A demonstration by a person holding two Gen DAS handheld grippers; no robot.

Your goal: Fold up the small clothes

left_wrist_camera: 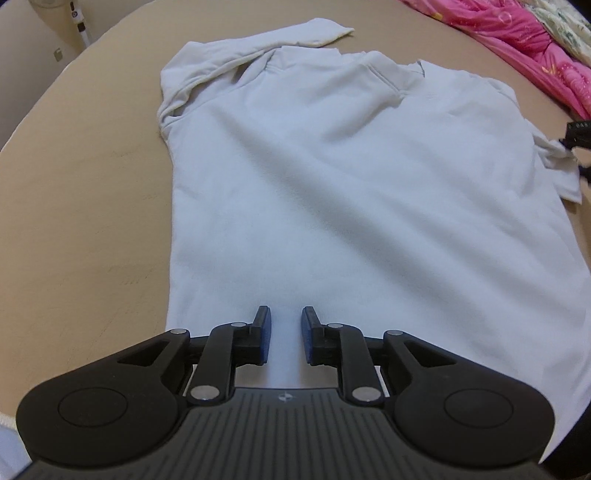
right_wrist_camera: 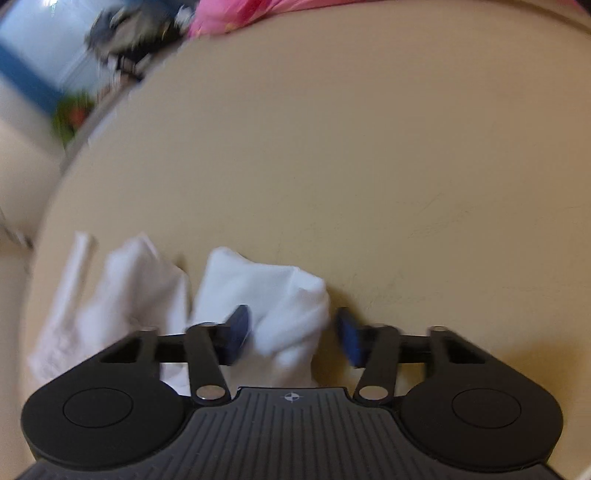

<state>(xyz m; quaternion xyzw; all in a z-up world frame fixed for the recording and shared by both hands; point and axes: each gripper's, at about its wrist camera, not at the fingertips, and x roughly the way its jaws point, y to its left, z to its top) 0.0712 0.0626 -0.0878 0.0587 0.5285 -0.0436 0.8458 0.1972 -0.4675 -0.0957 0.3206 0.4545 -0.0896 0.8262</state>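
A white long-sleeved top (left_wrist_camera: 332,177) lies flat on the tan table (left_wrist_camera: 81,206), its left sleeve folded across the top near the collar. My left gripper (left_wrist_camera: 286,332) is open, hovering over the garment's near hem with white cloth between the blue pads. In the blurred right wrist view, my right gripper (right_wrist_camera: 291,334) is open, its jaws wide around a bunched white sleeve end (right_wrist_camera: 273,295). The right gripper also shows at the left wrist view's right edge (left_wrist_camera: 578,134), by the right sleeve.
Pink patterned fabric (left_wrist_camera: 524,40) lies along the table's far right side. A wall and a white pole (left_wrist_camera: 79,22) stand past the far left edge. In the right wrist view, blurred clutter (right_wrist_camera: 122,40) sits beyond the table (right_wrist_camera: 369,166).
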